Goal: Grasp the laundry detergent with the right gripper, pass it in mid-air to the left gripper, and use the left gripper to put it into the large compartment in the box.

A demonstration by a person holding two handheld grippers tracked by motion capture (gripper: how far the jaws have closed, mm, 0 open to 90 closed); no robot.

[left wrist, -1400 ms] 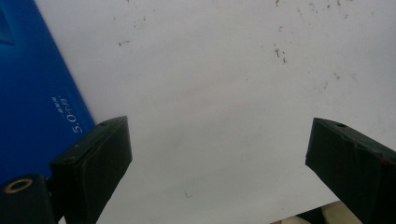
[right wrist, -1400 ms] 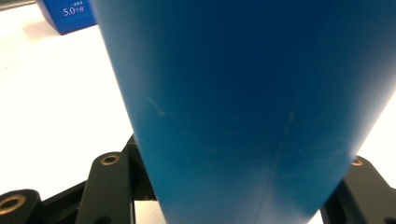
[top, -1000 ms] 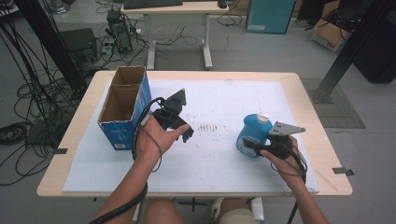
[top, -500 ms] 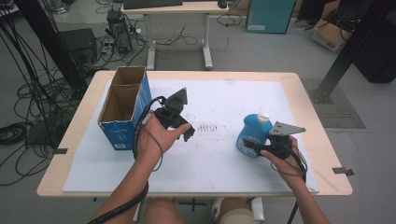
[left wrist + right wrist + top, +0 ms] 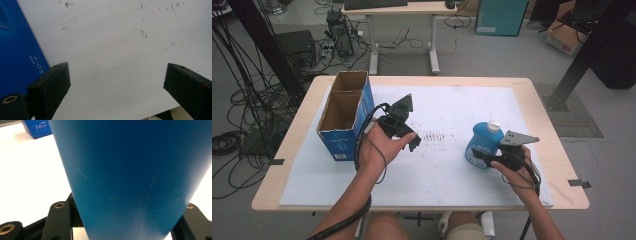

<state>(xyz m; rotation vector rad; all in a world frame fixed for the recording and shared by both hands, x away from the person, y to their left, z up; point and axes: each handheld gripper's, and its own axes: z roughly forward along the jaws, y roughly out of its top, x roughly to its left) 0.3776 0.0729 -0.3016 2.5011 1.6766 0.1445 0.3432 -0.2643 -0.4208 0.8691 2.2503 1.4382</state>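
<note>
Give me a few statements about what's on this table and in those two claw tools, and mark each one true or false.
1. The right gripper has a blue bottle between its jaws. True.
2. The bottle has a red cap. False: its cap is white.
3. The left gripper stands open over the white table cover with nothing between its jaws. True.
4. The blue cardboard box lies flat on its side. False: it stands upright with its top open.
5. The box is beside the right gripper. False: it stands at the table's left, next to the left gripper, while the bottle is at the right.
</note>
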